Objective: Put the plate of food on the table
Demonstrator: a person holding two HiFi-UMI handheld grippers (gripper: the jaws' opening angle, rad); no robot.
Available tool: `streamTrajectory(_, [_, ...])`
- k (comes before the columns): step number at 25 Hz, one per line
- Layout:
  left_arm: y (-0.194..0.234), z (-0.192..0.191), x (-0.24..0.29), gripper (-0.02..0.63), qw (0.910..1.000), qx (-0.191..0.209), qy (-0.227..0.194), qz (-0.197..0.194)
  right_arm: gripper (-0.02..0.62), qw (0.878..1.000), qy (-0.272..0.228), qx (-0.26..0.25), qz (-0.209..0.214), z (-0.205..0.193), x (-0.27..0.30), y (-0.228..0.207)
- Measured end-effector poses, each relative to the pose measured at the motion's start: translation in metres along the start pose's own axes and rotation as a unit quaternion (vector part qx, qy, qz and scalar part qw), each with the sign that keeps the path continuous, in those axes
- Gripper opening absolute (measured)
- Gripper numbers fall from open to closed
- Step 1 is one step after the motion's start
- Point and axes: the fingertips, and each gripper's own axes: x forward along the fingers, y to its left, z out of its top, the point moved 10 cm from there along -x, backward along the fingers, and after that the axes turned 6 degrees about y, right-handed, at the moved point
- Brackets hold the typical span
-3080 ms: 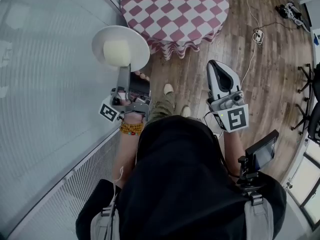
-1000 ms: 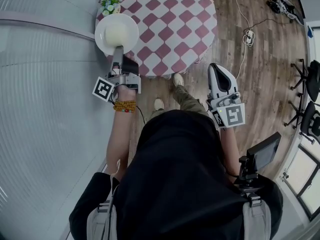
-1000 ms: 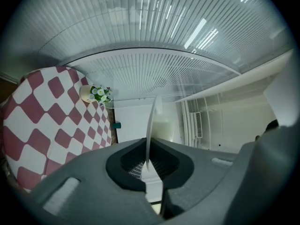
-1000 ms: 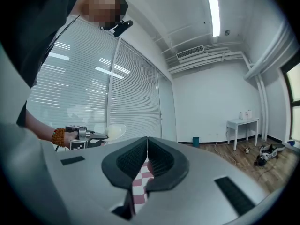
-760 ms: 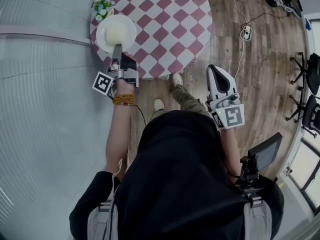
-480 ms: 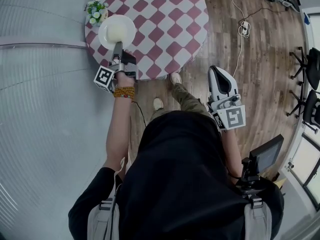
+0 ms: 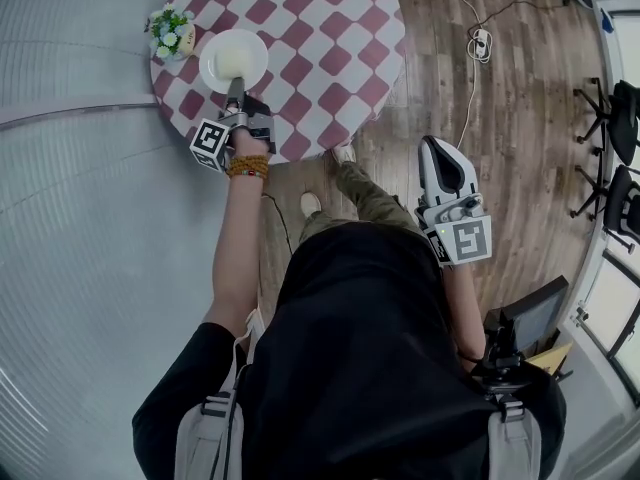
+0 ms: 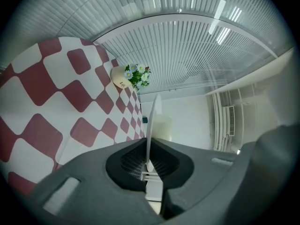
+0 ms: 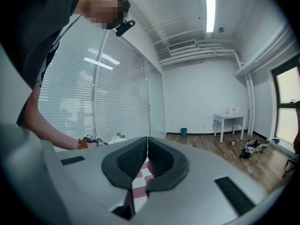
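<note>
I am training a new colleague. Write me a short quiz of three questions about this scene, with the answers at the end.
1. True or false: the right gripper is shut on the plate.
2. Which thing stands on the checked table close to the plate? A: a flower pot. B: a kettle. C: a laptop.
3. Fill in: the left gripper holds the plate by its ____.
Key: 1 false, its jaws are shut on nothing; 2 A; 3 rim.
</note>
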Motion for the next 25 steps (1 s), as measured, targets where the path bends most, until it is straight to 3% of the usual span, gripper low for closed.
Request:
streamTrajectory(7, [0.021,-0.013,0.02,0.02,0.9996,-0.02,0.001,0.021,0.011,1.0,0.01,0.002,-0.004,-0.002,0.0,0.002])
streamTrajectory(19, [0.057,-0.029,0.055,0.02,0.997,-0.014,0.034,0.068,0.012,0.999,0.026,0.012,-0.027,-0.01,0.003,-0.018])
streamTrajectory(25, [0.069,-0.024,0.065,0.02,0.9969,-0.028,0.026,0.068,0.011,0.999,0.03,0.016,-0.028,-0.013,0.008,-0.021])
